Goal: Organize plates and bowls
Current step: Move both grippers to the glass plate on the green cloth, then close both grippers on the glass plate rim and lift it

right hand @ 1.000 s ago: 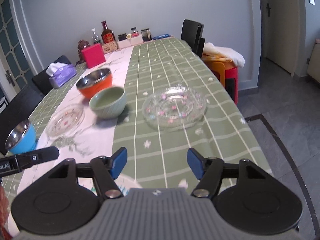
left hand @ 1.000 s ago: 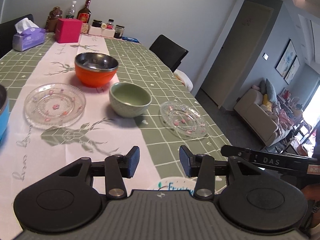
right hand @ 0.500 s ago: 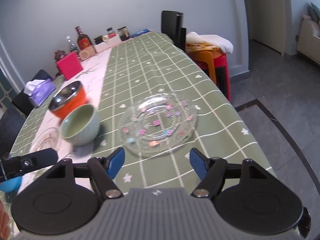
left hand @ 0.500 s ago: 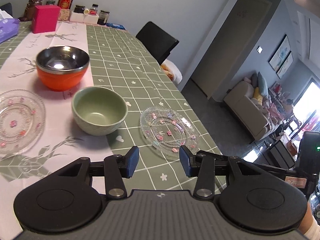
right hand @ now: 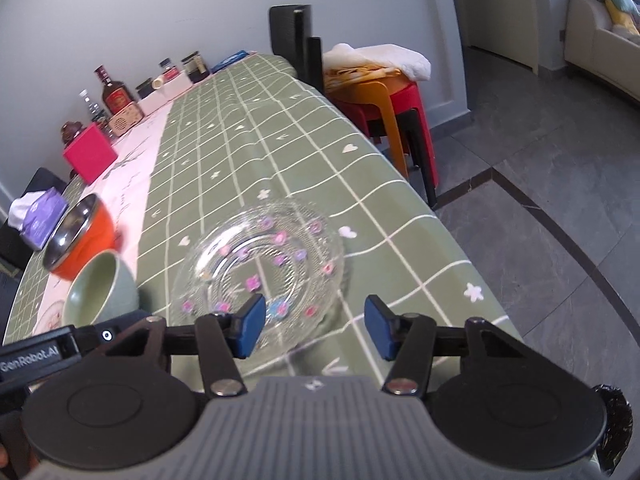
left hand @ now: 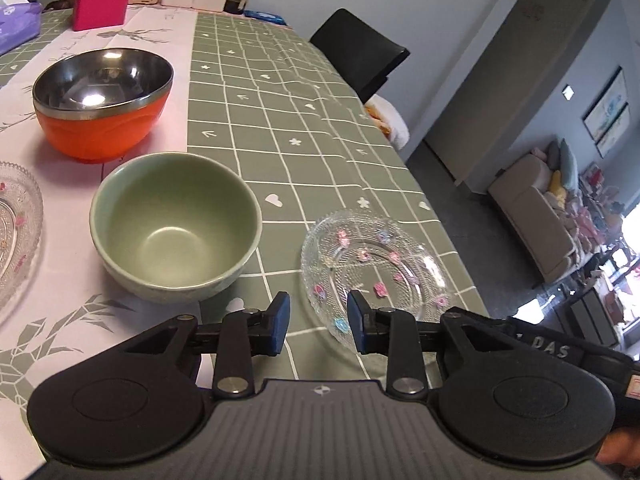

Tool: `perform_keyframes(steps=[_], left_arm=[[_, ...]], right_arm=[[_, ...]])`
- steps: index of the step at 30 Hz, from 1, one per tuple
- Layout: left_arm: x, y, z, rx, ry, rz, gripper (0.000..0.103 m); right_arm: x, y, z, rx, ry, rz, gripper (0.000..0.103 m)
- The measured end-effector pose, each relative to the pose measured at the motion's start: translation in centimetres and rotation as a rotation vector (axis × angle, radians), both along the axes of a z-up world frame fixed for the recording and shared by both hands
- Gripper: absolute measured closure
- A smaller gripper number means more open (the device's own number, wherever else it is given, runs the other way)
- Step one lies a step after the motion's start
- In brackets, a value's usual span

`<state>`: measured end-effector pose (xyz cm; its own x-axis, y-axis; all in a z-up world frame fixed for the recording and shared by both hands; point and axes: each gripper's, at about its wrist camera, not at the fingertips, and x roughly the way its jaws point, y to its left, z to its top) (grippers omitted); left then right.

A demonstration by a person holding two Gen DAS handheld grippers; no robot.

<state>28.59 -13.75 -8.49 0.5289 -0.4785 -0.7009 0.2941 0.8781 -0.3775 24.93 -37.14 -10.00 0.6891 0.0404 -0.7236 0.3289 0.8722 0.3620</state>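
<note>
1. The glass plate [right hand: 262, 268] lies on the green cloth [right hand: 256, 152] near the table's right edge, at 3 o'clock from the green bowl [left hand: 176, 226].
2. Right gripper [right hand: 314, 330]: jaws closing, not clenched on anything; the plate's near rim lies between and just beyond the pads, not pressed.
3. Left gripper [left hand: 318, 326]: jaws closing, empty; the plate's near-left rim sits just past its tips.
4. The plate looks stiff, brittle and slick; its beaded rim is probably the only hold. I would pinch the near rim at 6 o'clock, gently.
5. The table edge [right hand: 416, 200] runs close at 3 o'clock of the plate, with floor beyond: a slip there could break it.
6. Open cloth lies at 12 o'clock. The green bowl and orange bowl [left hand: 102, 104] crowd 9 to 10 o'clock; another plate [left hand: 18, 232] lies farther left.
</note>
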Motion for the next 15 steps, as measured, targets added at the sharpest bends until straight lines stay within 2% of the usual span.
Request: perform_keyframes(steps=[4, 6, 10, 11, 15], left_arm=[[0.1, -0.6, -0.7, 0.021, 0.001, 0.024, 0.073], [0.4, -0.5, -1.0, 0.017, 0.011, 0.036, 0.075], [0.8, -0.2, -1.5, -0.002, 0.031, 0.044, 0.077], [0.9, -0.2, -1.7, -0.005, 0.038, 0.042, 0.083], [1.2, -0.1, -1.9, -0.033, 0.046, 0.038, 0.091]], right_arm=[[0.6, -1.4, -0.6, 0.057, -0.005, -0.025, 0.059], [0.9, -1.8, -0.9, 0.092, -0.002, -0.028, 0.069], [1.5, -2.3, -1.5, 0.124, 0.005, -0.035, 0.077], [1.6, -2.3, -1.6, 0.122, 0.006, -0.038, 0.079], [1.8, -2.8, -2.0, 0.164, 0.005, -0.043, 0.091]])
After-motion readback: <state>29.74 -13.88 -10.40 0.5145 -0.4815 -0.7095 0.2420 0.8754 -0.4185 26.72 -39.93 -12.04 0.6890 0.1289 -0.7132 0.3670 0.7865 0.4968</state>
